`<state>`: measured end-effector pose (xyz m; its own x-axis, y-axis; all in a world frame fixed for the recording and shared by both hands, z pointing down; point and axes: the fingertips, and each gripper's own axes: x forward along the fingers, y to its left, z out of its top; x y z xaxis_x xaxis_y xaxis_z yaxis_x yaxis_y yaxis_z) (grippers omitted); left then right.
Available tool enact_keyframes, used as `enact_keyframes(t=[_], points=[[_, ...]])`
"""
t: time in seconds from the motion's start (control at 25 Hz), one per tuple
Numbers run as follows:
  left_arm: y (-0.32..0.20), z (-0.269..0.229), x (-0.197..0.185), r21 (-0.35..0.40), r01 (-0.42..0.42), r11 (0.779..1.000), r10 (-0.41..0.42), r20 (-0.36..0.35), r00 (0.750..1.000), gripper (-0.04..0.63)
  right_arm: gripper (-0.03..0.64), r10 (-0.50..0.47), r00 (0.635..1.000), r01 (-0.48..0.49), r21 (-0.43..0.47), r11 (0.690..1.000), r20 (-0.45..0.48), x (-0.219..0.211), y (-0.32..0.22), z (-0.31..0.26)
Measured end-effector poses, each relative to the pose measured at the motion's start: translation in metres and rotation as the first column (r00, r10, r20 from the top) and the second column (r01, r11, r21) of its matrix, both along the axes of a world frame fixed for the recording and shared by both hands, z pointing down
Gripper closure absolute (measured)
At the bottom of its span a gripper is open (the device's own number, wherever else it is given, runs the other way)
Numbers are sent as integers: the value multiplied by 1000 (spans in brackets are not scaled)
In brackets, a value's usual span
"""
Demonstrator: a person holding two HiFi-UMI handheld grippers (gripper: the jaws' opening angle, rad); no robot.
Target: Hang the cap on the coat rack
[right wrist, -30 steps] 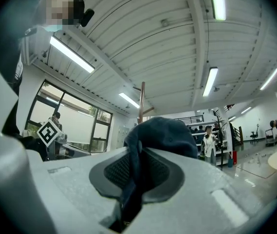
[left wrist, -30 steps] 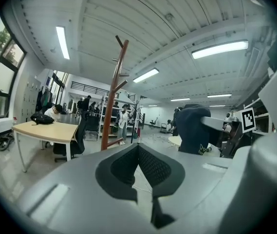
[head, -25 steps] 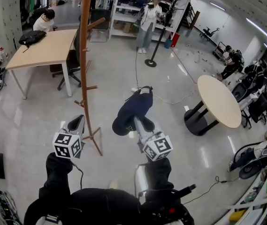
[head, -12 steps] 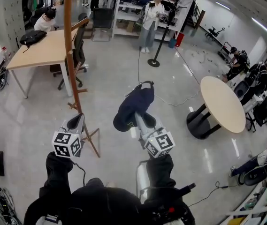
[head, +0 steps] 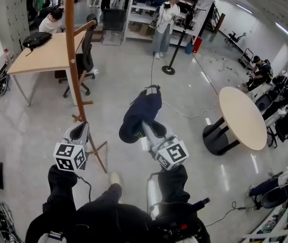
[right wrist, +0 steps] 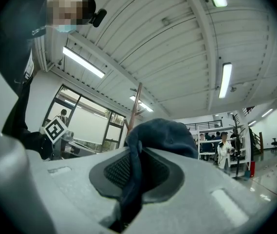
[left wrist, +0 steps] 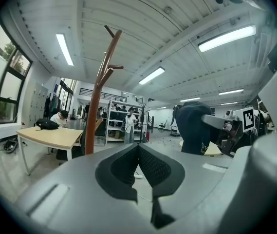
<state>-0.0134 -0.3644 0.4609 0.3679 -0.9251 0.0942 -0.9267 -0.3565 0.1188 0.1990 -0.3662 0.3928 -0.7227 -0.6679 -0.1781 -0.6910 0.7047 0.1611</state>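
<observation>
The dark navy cap (head: pixel 141 110) hangs from my right gripper (head: pixel 146 127), which is shut on its edge at mid-view. In the right gripper view the cap's fabric (right wrist: pixel 134 179) is pinched between the pads and the crown (right wrist: pixel 165 133) bulges above them. The brown wooden coat rack (head: pixel 71 49) stands to the left, its pole rising past the top of the head view and its legs (head: pixel 95 148) on the floor. My left gripper (head: pixel 81 129) hovers beside the rack's base, jaws shut and empty (left wrist: pixel 138 150). The left gripper view shows the rack's upper pegs (left wrist: pixel 110 52) and the cap (left wrist: pixel 193 128).
A wooden desk (head: pixel 45 54) with an office chair (head: pixel 86 54) stands behind the rack. A round table (head: pixel 242 115) is at the right. A person (head: pixel 164 24) stands by a black floor stand (head: pixel 173 49), with a cable (head: pixel 184 110) trailing on the glossy floor.
The rack has shifted left and farther off in the head view as the person steps; a shoe now shows below. The cap stays gripped and sits slightly higher. Both jaws are unchanged.
</observation>
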Motion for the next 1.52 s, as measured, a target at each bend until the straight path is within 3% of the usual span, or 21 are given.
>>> enact_keyframes(t=[0.72, 1.2, 1.52], points=[[-54, -64, -36, 103, 119, 988, -121, 18, 992, 594, 578, -170, 985, 167, 116, 979, 21, -44, -83, -60], [-62, -95, -99, 136, 310, 941, -315, 19, 949, 594, 578, -371, 928, 354, 245, 903, 25, -106, -114, -122], [-57, -98, -121, 141, 377, 915, -383, 17, 923, 594, 577, -459, 888, 430, 299, 852, 31, -135, -120, -154]])
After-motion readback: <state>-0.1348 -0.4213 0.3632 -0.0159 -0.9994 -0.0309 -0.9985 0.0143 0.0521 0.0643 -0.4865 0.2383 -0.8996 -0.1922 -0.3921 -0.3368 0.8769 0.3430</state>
